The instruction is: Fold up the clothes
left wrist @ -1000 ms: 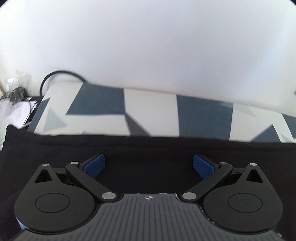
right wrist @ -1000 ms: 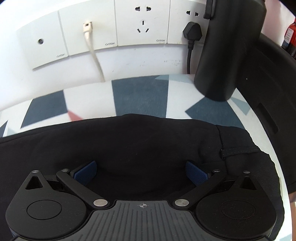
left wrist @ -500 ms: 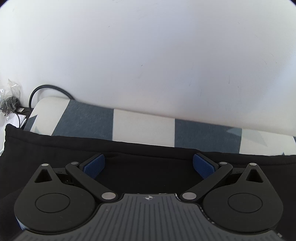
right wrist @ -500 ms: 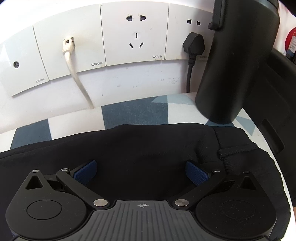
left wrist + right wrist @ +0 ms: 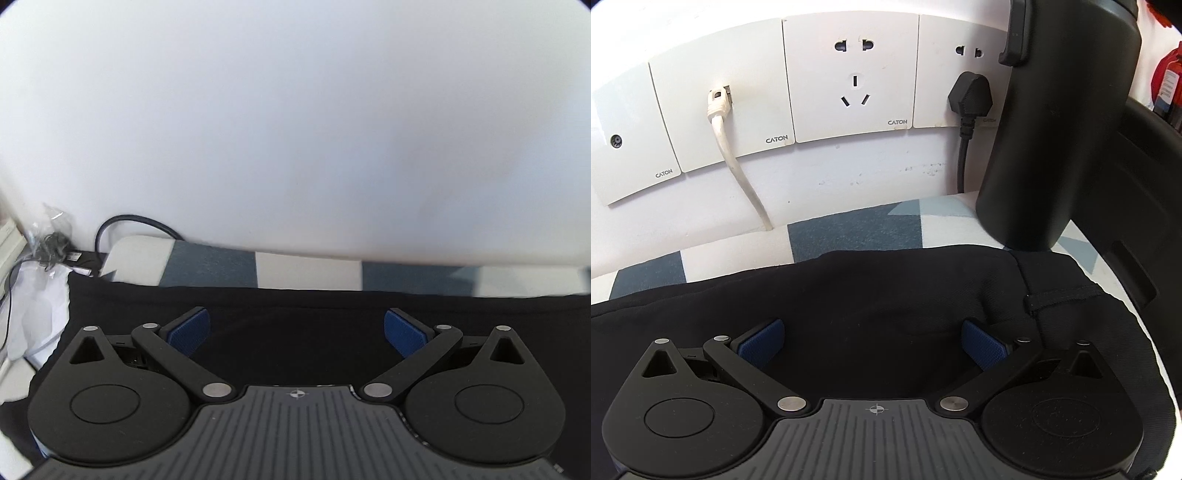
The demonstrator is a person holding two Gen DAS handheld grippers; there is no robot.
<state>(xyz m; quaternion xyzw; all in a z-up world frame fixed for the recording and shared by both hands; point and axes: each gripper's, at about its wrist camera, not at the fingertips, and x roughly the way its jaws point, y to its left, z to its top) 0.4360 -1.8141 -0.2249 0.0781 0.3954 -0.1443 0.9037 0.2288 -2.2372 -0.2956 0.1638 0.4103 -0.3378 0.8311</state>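
A black garment (image 5: 295, 314) lies flat on a blue, grey and white patterned cloth (image 5: 306, 273). My left gripper (image 5: 297, 328) is open, its blue pads wide apart just above the garment near its far edge. In the right wrist view the garment (image 5: 868, 291) ends in a waistband with a belt loop (image 5: 1060, 297) at the right. My right gripper (image 5: 873, 343) is open above it, blue pads apart, nothing between them.
A white wall stands close behind the table. A black cable (image 5: 129, 225) and a plastic bag (image 5: 48, 236) lie at the far left. Wall sockets (image 5: 849, 81), a white cable (image 5: 735, 162), a black plug (image 5: 969, 99) and a tall black bottle (image 5: 1060, 122) stand ahead of the right gripper.
Both grippers have moved forward toward the wall over the garment. The wall and sockets appear larger and closer. Both stay open.
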